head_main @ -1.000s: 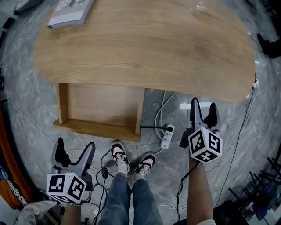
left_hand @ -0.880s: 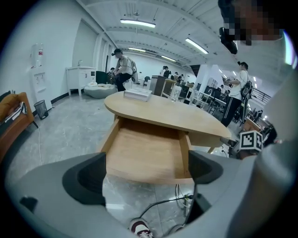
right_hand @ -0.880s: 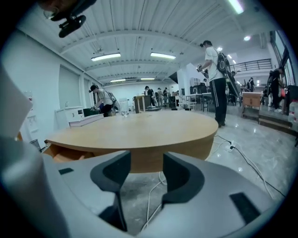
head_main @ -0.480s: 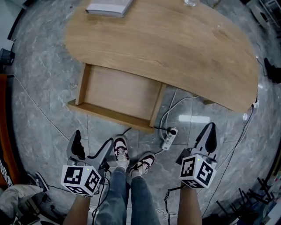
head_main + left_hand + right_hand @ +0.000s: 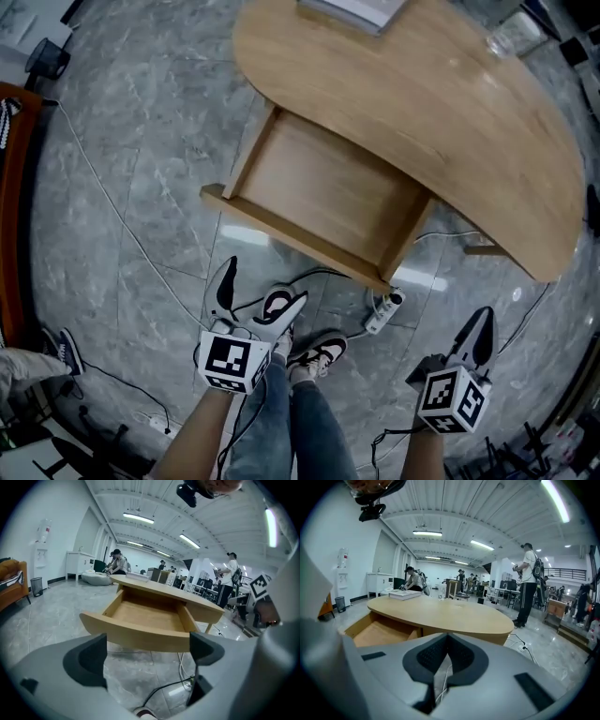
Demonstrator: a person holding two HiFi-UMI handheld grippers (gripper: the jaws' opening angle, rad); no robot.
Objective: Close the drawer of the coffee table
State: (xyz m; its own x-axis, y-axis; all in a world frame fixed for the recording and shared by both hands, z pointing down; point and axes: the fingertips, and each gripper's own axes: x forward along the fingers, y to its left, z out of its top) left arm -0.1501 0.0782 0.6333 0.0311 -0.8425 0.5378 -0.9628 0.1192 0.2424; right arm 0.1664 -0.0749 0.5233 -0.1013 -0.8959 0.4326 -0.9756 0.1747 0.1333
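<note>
The wooden coffee table [image 5: 441, 103] has its drawer [image 5: 328, 192] pulled out toward me, empty inside; its curved front board [image 5: 291, 239] faces my feet. My left gripper [image 5: 255, 295] stands open a short way before the drawer front, apart from it; in the left gripper view the front board [image 5: 140, 632] fills the space between the two dark pads [image 5: 86, 660]. My right gripper [image 5: 480, 336] is shut with nothing in it, off to the right of the drawer, near the table's right end; the right gripper view shows its pads [image 5: 433, 656] pressed together below the tabletop [image 5: 445, 613].
A book [image 5: 361, 9] and a glass [image 5: 509, 36] lie on the tabletop. A white power strip [image 5: 384, 314] with cables lies on the marble floor under the drawer's right corner. My shoes [image 5: 314, 352] stand between the grippers. People [image 5: 528, 581] stand beyond the table.
The head view has swung so the table sits upper right. The left gripper came closer to the drawer front. The right gripper, open at first, has shut and now shows lower right.
</note>
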